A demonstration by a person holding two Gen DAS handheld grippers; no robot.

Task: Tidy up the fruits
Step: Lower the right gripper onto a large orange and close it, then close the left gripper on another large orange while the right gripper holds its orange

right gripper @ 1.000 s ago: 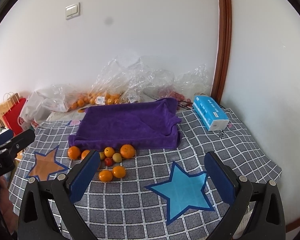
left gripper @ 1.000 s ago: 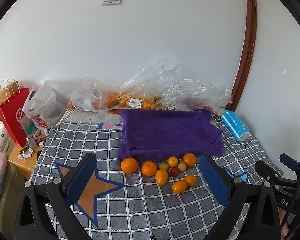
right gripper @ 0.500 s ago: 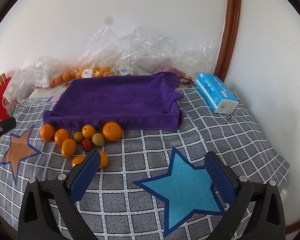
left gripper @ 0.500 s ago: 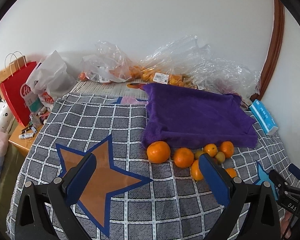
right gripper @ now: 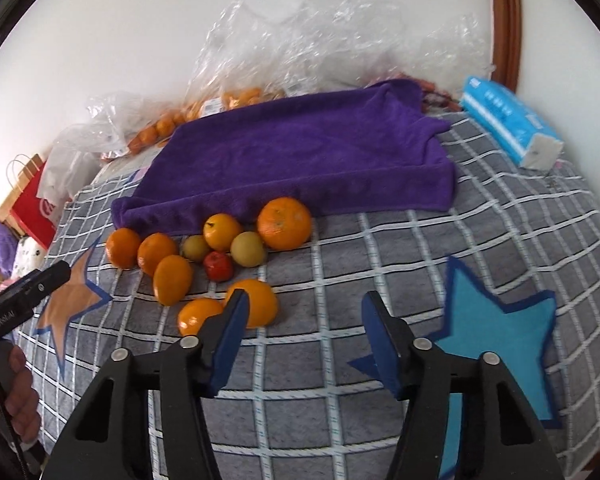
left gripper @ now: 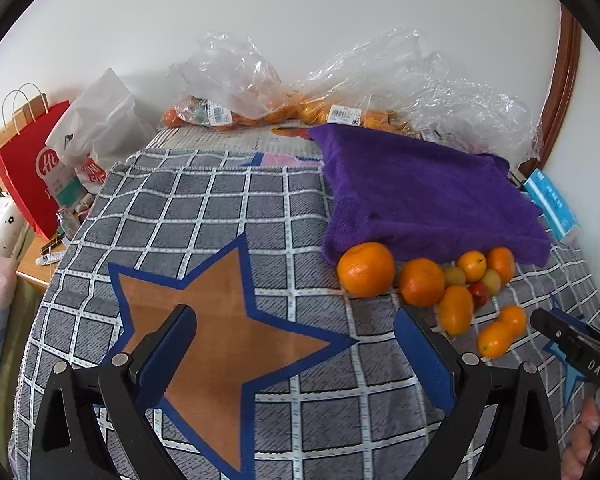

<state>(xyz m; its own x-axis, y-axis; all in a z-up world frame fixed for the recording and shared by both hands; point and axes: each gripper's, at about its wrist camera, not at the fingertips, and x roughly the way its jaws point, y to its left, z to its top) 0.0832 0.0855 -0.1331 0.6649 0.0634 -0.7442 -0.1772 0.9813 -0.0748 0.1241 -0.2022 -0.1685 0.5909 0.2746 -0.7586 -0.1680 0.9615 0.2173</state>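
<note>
Both grippers have dropped lower and closer to the checked cloth (left gripper: 220, 208) over the past second, and the right gripper (right gripper: 302, 328) has narrowed its spread somewhat while nearing the fruit. It now hangs with jaws partly apart and nothing between them, its left finger just in front of the nearest orange (right gripper: 256, 302) at the near edge of the fruit cluster. Off to the side, the left gripper (left gripper: 296, 344) hovers wide and empty over the orange star (left gripper: 228, 320) on the cloth's left half, with the biggest orange (left gripper: 366, 269) ahead and to its right. Roughly ten fruits lie loose in one bunch against the front edge of the purple towel (right gripper: 300, 152): oranges and smaller citrus, two pale yellow-green fruits (right gripper: 249, 254) and one small red fruit (right gripper: 218, 266) in the middle. Nothing yet rests on the towel, and the blue star (right gripper: 496, 332) on the cloth's right half is likewise bare, so the sorting appears barely begun, with every piece left to place. More fruit sits bagged in clear plastic bags (left gripper: 236, 80) along the far edge by the wall, beside a blue tissue pack (right gripper: 508, 120) at the far right corner.
</note>
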